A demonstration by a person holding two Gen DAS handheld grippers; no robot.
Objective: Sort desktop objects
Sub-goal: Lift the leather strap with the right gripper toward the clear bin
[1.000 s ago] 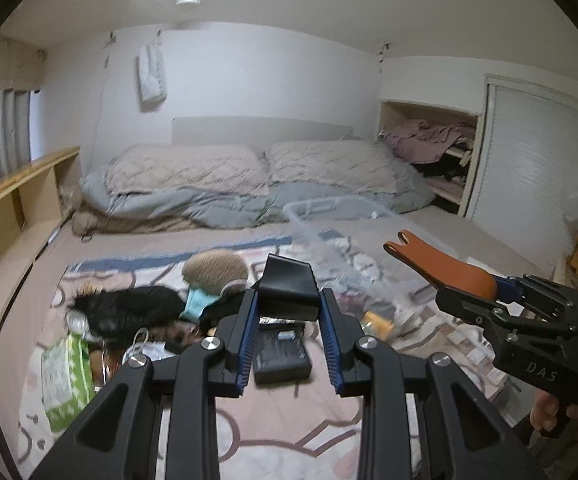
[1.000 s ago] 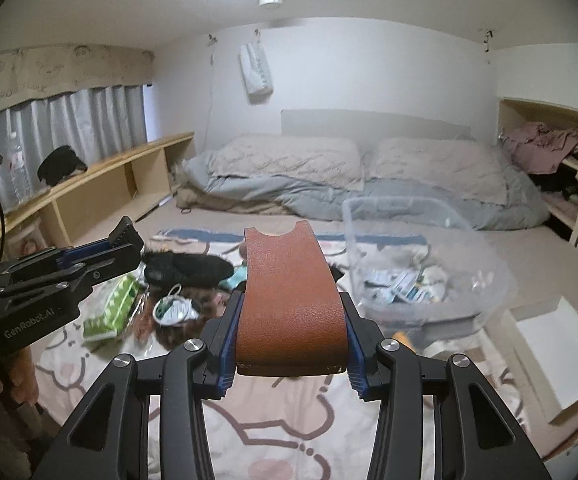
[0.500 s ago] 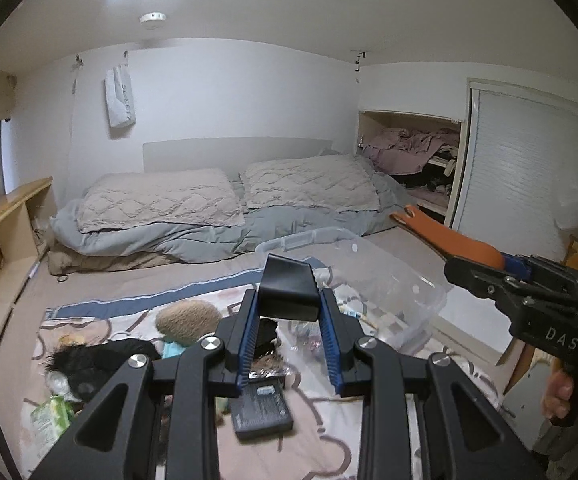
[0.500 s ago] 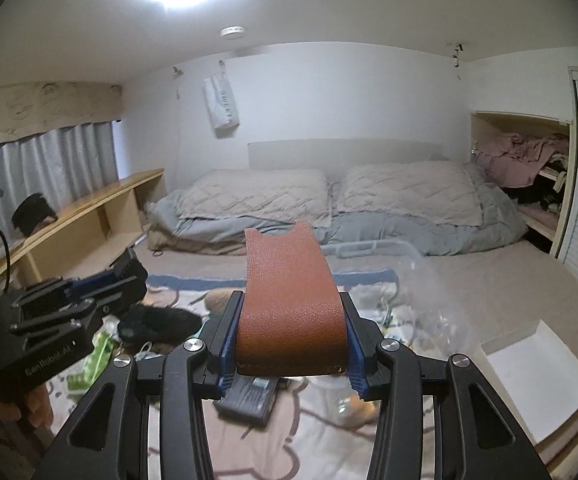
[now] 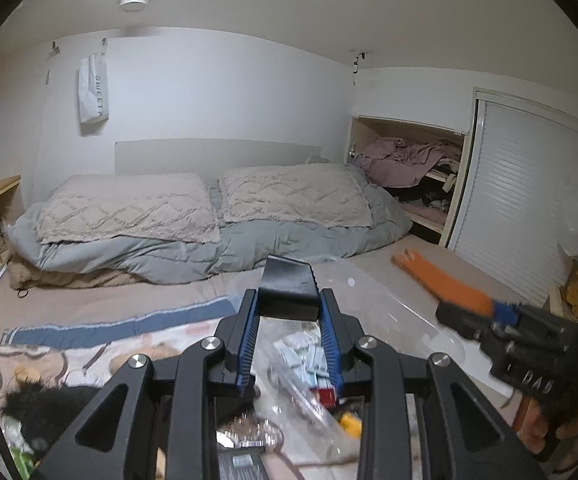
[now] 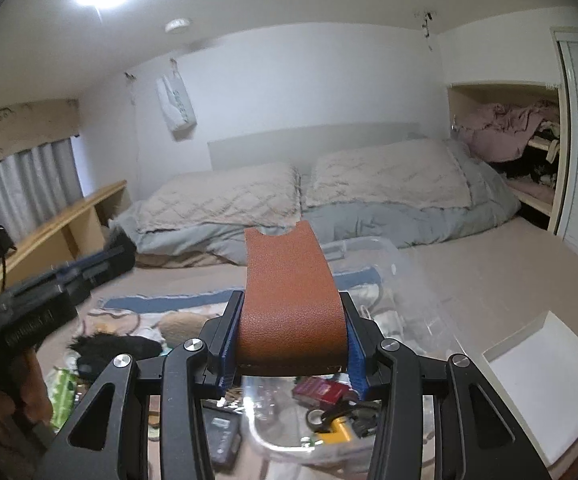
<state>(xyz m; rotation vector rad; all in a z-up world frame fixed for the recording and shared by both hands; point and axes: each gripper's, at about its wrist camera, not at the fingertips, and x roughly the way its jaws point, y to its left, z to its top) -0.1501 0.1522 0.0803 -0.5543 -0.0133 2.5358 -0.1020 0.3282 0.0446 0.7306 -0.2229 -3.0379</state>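
**Both claws loaded above the clear bin**

On the far left of the bed, a black furry item [image 6: 113, 346] lies on the patterned blanket [image 6: 129, 320], with a green packet [image 6: 63, 394] just beside it, nearer the camera. A tan round plush [image 6: 179, 326] sits to the right of the furry item.

The left claw [image 5: 287, 320] is clamped narrow on a black case [image 5: 287, 290] — the case sticks up and forward from between the blue pads. In the right wrist view this same claw shows blurred at the left edge, gripped by a hand [image 6: 35, 394].

Below and ahead of both claws stands the clear plastic bin [image 6: 409, 276], on the bed. Inside it lie pale packets [image 5: 303, 356], a red box [image 6: 321, 392], a yellow piece [image 6: 339, 436] and a black cable [image 6: 329, 414]. A dark flat device [image 6: 221, 436] rests on the blanket, just left of the bin's near corner.

The right claw [image 6: 291, 340] is closed on a brown leather case [image 6: 291, 308] — notched at its far end, held upright between the pads over the bin. A white tray [image 6: 545, 372] lies on the bed to the right, apart from the bin.
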